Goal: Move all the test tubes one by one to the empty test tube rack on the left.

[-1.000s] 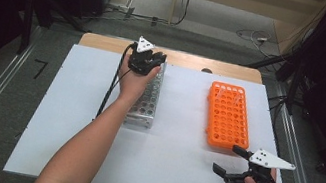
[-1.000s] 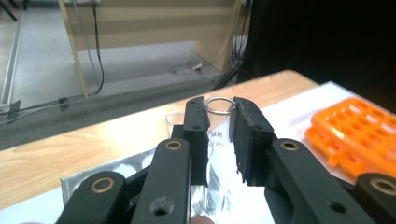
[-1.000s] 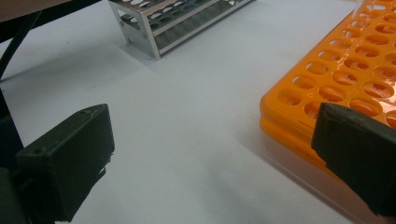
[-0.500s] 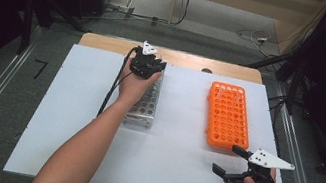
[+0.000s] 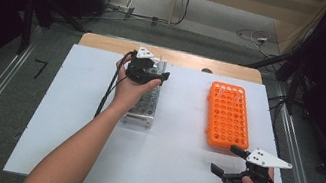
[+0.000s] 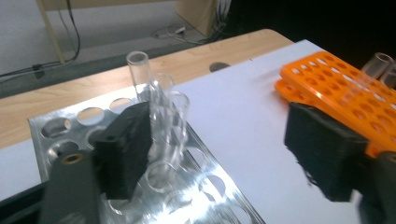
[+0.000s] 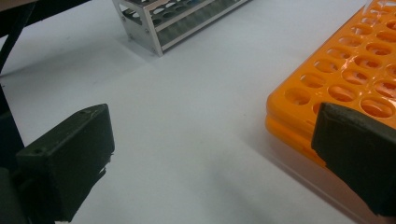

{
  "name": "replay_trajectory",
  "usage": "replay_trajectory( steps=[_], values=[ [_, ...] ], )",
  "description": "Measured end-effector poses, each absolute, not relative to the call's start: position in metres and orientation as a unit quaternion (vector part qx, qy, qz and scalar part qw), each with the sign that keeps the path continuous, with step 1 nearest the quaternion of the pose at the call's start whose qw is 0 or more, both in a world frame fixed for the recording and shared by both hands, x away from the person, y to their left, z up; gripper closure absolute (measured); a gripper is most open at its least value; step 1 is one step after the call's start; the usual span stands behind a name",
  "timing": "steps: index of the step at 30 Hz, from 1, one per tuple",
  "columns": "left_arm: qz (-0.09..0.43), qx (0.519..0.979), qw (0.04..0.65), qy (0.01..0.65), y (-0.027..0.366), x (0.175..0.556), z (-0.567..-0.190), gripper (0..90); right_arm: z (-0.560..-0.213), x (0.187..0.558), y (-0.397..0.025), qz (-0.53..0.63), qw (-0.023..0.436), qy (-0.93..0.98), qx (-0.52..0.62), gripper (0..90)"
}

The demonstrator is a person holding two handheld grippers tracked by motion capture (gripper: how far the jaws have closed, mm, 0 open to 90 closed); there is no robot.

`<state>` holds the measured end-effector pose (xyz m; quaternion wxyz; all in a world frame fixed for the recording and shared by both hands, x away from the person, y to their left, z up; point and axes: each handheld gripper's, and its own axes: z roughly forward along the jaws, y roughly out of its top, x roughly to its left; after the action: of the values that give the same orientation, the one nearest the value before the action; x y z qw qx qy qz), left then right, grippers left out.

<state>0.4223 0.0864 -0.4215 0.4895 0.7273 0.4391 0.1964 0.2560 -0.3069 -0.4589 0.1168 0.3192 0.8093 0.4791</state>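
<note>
1. Glass tubes stand clustered at the far end of the metal rack, at about 11 o'clock from the table's centre. Three clear rims show close together in the left gripper view.

2. Compared with a second ago, the left gripper sits slightly nearer along the rack, over its far end, and looks turned a little toward the orange rack. The shift is small, more a settling into position than a travel.

3. Its jaws are spread wide. In the left gripper view one black jaw stands just beside the tubes at their 9 o'clock, perhaps touching the nearest one, while the other is well off at 3 o'clock with bare table between. Nothing is gripped yet.

4. My reading: the hand is lining up on one tube to lift it out, so the pick is at its approach stage and no closing has begun.

5. The right gripper waits at about 5 o'clock on the table, unchanged over the last second, jaws apart and empty, just beside the near end of the orange rack.

6. The orange rack at 2 o'clock holds a couple of clear tubes at its far end, which suggests it is where these tubes go.

7. With the tubes packed so tightly, closing on one alone looks delicate.
</note>
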Motion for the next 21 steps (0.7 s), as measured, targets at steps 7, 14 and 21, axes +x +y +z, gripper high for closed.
replay_trajectory(
  steps=[7, 14, 21],
  values=[
    [0.172, 0.723, 0.509, 0.435, 0.098, 0.393, -0.415, 4.9, -0.460, 0.257, -0.301, 0.474, 0.115, 0.812, 0.320, 0.0],
    [0.158, 0.723, 0.519, 0.428, 0.109, 0.359, -0.417, 0.5, -0.460, 0.259, -0.298, 0.476, 0.109, 0.810, 0.325, 0.0],
    [0.153, 0.721, 0.532, 0.418, 0.116, 0.326, -0.420, 0.0, -0.458, 0.259, -0.297, 0.477, 0.114, 0.807, 0.328, 0.0]
  ],
)
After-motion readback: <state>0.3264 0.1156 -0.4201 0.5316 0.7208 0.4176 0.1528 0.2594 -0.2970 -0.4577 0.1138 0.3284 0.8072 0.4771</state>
